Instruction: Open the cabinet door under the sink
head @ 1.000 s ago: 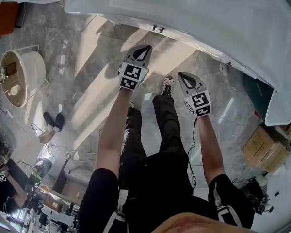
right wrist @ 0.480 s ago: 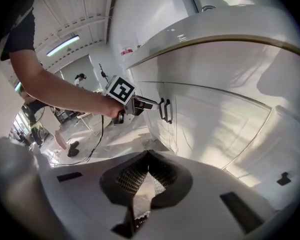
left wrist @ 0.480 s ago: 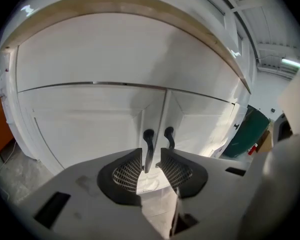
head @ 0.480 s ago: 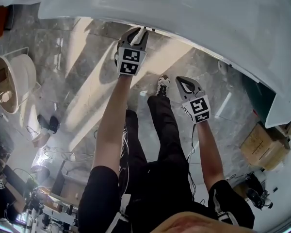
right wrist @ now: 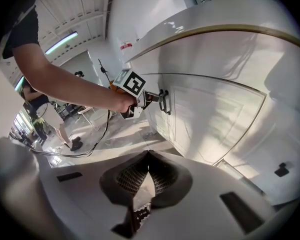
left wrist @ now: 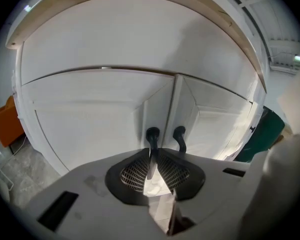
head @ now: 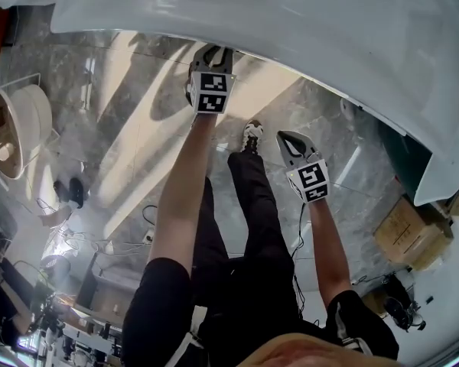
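The white sink overhangs a white cabinet with two doors, the left door and the right door, both shut. Two dark handles sit side by side at the seam: the left handle and the right handle. My left gripper has its jaws closed around the lower part of the left handle; in the head view the left gripper reaches under the sink's rim. My right gripper hangs back over the floor, shut and empty, and from it I see the left gripper at the handles.
A beige round bowl stands on the marble floor at the left. A cardboard box and a dark green object lie at the right. Cables run across the floor. An orange seat sits left of the cabinet. My shoe is near the cabinet.
My left gripper has moved forward under the sink's rim and closed on the left door handle. The right gripper has drifted slightly back and stayed shut.
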Motion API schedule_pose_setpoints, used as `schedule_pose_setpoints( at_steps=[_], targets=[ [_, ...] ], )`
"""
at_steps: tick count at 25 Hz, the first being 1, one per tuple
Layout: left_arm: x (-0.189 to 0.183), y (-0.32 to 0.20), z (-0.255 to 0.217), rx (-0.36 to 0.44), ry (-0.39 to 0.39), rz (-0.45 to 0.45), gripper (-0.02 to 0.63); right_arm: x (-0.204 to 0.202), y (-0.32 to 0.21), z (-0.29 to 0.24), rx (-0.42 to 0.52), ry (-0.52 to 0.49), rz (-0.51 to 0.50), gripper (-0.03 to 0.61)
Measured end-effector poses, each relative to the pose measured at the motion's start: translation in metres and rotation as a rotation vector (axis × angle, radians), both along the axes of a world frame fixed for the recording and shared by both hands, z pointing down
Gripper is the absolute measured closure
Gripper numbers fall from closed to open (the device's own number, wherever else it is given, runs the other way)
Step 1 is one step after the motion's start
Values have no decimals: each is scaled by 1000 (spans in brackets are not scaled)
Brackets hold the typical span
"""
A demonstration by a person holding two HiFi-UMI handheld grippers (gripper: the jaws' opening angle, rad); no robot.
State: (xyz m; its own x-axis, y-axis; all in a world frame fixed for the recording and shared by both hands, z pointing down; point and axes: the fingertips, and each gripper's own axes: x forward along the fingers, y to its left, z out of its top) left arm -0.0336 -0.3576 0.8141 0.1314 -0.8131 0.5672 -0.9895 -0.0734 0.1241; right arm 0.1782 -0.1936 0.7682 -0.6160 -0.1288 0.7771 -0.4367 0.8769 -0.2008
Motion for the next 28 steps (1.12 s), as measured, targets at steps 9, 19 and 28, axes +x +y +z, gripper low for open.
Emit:
schedule_pose_setpoints(
  at_steps=[9,19,28],
  targets=[
    [0,21,0,14,-46,59,568,-9,8,3,-8,-5,-8,520],
    [-13,91,5,23,-60,40,568,-50,40,6,-17,-30,-49,518],
    [-35,149,13,-7,-41,57,568,-95,81,9,-15,-44,-87,520]
  ],
)
